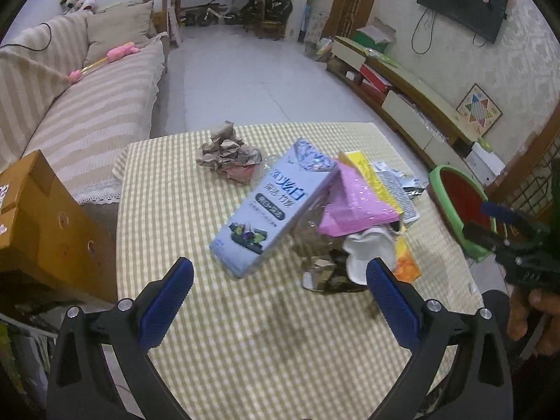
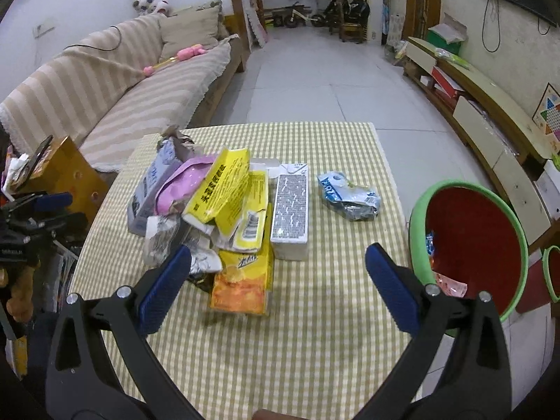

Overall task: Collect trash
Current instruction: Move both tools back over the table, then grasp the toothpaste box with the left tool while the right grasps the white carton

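Observation:
Trash lies piled on a checked tablecloth (image 1: 245,332) (image 2: 315,332). The pile holds a light-blue carton (image 1: 269,206) (image 2: 150,185), a pink bag (image 1: 353,203) (image 2: 182,182), yellow packets (image 2: 224,192), an orange-yellow packet (image 2: 245,280), a white grey-printed box (image 2: 290,210), a crumpled blue-white wrapper (image 2: 350,196) and crumpled brown paper (image 1: 227,154). My left gripper (image 1: 280,294) is open above the table, short of the carton. My right gripper (image 2: 278,280) is open above the table, near the orange packet. A green bin with a red inside (image 2: 469,245) (image 1: 458,203) stands right of the table and holds some wrappers.
A striped sofa (image 1: 80,105) (image 2: 122,80) runs along the left. A brown cardboard box (image 1: 45,224) (image 2: 70,175) stands at the table's left edge. A low TV cabinet (image 1: 402,91) (image 2: 490,115) lines the right wall. Tiled floor (image 2: 315,80) lies beyond the table.

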`<action>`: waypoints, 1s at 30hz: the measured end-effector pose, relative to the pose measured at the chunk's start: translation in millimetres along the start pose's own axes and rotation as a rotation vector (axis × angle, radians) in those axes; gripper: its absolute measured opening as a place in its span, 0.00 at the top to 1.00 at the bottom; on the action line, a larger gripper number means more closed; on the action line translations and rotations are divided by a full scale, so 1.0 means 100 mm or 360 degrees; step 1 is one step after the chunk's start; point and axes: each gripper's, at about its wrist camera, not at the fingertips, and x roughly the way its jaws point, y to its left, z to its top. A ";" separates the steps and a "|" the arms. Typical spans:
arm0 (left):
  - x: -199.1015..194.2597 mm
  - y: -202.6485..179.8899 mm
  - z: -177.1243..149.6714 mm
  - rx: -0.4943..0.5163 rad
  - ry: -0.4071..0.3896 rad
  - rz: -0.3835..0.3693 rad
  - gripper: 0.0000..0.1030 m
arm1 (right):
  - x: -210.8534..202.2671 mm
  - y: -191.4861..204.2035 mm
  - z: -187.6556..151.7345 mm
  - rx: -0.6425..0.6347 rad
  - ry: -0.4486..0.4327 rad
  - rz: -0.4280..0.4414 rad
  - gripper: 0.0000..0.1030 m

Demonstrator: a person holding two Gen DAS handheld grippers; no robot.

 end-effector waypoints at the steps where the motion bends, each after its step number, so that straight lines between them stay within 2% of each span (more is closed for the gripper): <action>1: 0.03 0.01 0.01 0.0005 0.0008 0.0004 0.08 | 0.03 0.00 0.02 0.0001 0.0007 -0.0013 0.05; 10: 0.41 0.16 0.09 0.0039 0.0092 0.0004 0.09 | 0.36 -0.06 0.18 0.0032 0.0100 -0.0081 0.05; 16: 0.68 0.11 0.14 0.0151 0.0159 0.0044 0.16 | 0.67 -0.14 0.25 0.0082 0.0204 -0.0107 0.18; 18: 0.74 0.09 0.16 0.0183 0.0168 0.0062 0.16 | 0.77 -0.15 0.28 0.0088 0.0225 -0.0118 0.18; 26: 0.88 0.05 0.22 0.0197 0.0188 0.0054 0.17 | 1.10 -0.21 0.33 0.0107 0.0341 -0.0116 0.29; 30: 0.98 0.05 0.23 0.0193 0.0209 0.0054 0.22 | 1.22 -0.23 0.33 0.0112 0.0387 -0.0110 0.32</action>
